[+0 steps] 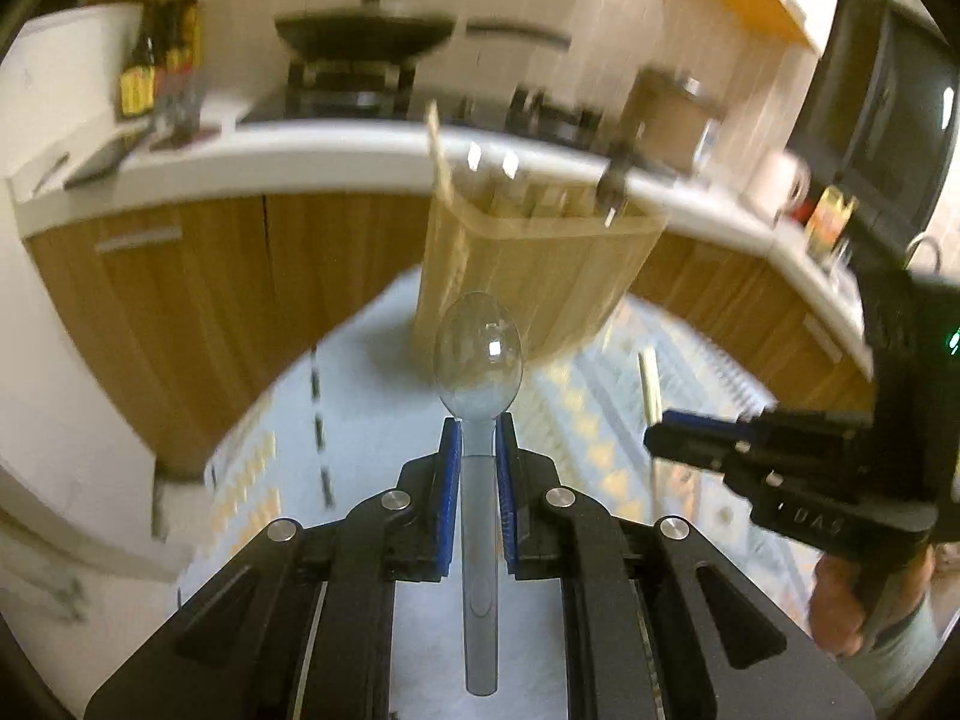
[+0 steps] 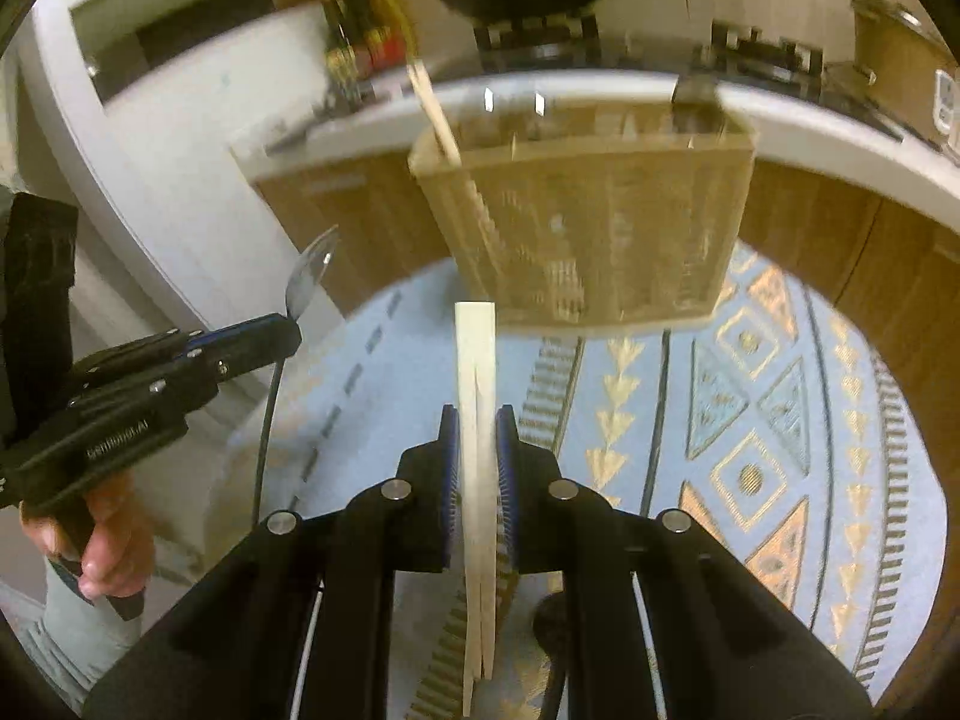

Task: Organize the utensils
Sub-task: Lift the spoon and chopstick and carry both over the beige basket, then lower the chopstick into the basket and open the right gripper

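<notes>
Left gripper point(image 1: 478, 432): jaws clamped on the neck of a clear plastic spoon point(image 1: 479, 342). The bowl stands forward of the fingertips; the handle runs back between the pads toward the camera.

Right gripper point(image 2: 478, 426): jaws clamped on a pair of pale wooden chopsticks point(image 2: 476, 396), held side by side. Their blunt ends project forward of the fingertips and their tips trail back below the jaws.

The utensil holder point(image 2: 591, 222), a slatted tan basket, stands ahead of and above both sets of jaws on the patterned tablecloth point(image 2: 750, 396). It already holds one wooden stick point(image 2: 433, 111) at its left corner and a dark-handled item at its right. Both views are blurred, so its inner compartments cannot be made out.

Assessment: both utensils are lifted and neither is yet in the holder. To do the step well, raise each utensil above the rim before moving forward, turn it upright, and lower it well inside before releasing. Insert one at a time to keep the grippers apart. The chopsticks sit slightly splayed; release them only once they are inside the rim.
</notes>
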A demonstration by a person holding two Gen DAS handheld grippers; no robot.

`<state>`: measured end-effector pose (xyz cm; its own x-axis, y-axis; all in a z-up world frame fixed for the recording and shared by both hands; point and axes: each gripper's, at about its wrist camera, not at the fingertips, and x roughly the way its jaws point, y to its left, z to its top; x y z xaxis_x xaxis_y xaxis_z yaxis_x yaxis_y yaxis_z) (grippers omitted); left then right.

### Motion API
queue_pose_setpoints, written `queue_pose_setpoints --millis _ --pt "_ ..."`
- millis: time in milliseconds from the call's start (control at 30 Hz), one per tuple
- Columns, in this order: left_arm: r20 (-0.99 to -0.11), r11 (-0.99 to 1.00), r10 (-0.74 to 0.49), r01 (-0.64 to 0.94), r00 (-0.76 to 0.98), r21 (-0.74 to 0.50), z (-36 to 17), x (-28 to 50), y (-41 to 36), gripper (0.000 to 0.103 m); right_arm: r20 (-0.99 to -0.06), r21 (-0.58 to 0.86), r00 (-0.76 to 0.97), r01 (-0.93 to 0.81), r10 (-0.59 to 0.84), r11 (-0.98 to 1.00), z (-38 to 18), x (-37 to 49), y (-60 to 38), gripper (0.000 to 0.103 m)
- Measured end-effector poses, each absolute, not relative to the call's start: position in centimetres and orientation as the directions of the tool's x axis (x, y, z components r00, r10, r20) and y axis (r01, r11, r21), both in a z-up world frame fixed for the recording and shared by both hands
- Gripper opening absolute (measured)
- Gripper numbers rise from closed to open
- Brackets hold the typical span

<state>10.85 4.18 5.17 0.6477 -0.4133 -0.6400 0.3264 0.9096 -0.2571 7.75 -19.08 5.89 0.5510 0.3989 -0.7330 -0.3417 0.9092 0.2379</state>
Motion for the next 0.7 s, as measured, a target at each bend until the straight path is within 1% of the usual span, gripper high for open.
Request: queue_pose_setpoints --millis 100,167,200,233,333,400,567,633,700 --pt "-0.568 0.903 -0.430 0.327 0.701 -0.279 6.8 10.7 3.5 0.010 -0.681 0.252 0.598 -0.351 0.423 0.902 7.9 7.2 -20.0 0.010" --pt "-0.536 0.900 -0.435 0.326 0.724 -0.290 7.7 10.6 3.3 0.010 -0.648 0.255 0.629 -0.351 0.429 0.901 9.3 7.0 -20.9 0.010" --pt "-0.511 0.898 -0.438 0.326 0.740 -0.297 8.3 10.7 3.2 0.010 -0.627 0.260 0.647 -0.352 0.435 0.899 9.9 6.9 -21.3 0.008" --pt "-0.494 0.896 -0.440 0.327 0.750 -0.301 8.7 10.6 3.2 0.010 -0.605 0.264 0.663 -0.354 0.440 0.897 10.5 6.7 -21.6 0.004" --pt "-0.446 0.895 -0.436 0.322 0.781 -0.309 10.1 10.8 2.9 0.010 -0.544 0.261 0.715 -0.353 0.439 0.898 12.4 6.7 -22.3 0.004" --pt "-0.425 0.889 -0.444 0.330 0.789 -0.317 10.7 11.1 2.8 0.010 -0.519 0.270 0.727 -0.360 0.450 0.893 13.2 7.2 -22.7 0.004" --pt "-0.410 0.885 -0.451 0.340 0.793 -0.318 10.7 11.9 2.7 0.010 -0.536 0.264 0.717 -0.358 0.445 0.895 12.8 8.6 -23.6 0.004" --pt "-0.413 0.885 -0.451 0.338 0.791 -0.320 10.2 12.1 2.9 0.010 -0.540 0.245 0.735 -0.329 0.410 0.912 12.6 8.5 -24.1 0.004" --pt "-0.422 0.882 -0.454 0.331 0.785 -0.335 9.7 12.5 3.2 0.010 -0.552 0.254 0.724 -0.328 0.414 0.910 12.3 8.5 -24.5 0.004"
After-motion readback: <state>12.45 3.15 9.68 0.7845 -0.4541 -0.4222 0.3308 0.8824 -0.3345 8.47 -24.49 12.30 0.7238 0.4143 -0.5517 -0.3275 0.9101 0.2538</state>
